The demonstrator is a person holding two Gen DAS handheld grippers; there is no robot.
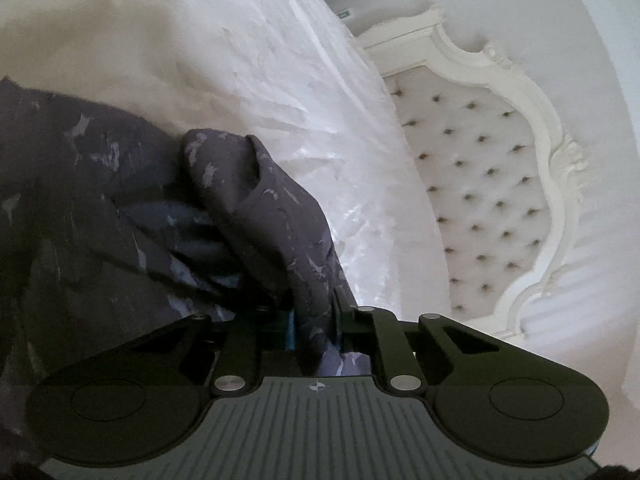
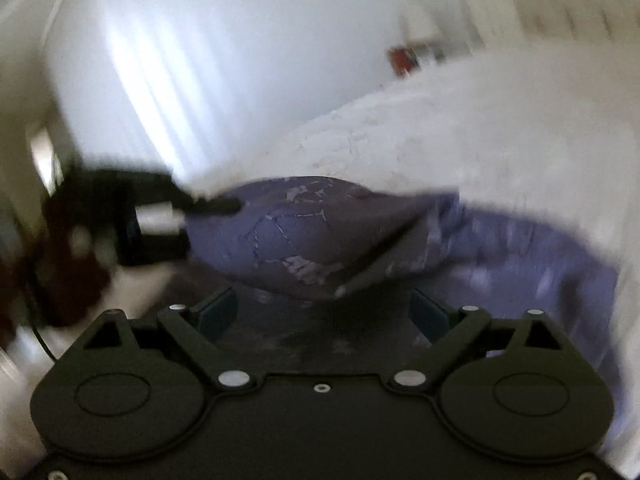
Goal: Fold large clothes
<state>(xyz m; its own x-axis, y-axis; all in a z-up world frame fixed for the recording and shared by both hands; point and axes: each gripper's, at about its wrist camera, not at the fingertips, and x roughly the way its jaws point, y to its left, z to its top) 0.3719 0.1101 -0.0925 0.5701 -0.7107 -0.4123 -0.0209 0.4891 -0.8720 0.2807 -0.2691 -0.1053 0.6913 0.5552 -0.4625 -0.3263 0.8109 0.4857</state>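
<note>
White bedding [image 1: 248, 60] covers the bed, and the dark purple garment [image 1: 100, 200] lies on it. On the left, the left gripper [image 1: 314, 328] pinches a fold of it. On the right, the right gripper [image 2: 324, 316] has its fingers wide apart, just above the cloth.

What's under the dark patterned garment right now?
The dark patterned garment lies on a white bedspread, which shows along its edge. The left gripper pinches one fold; the right gripper is open above the cloth. What is beneath the bunched folds is covered.
</note>
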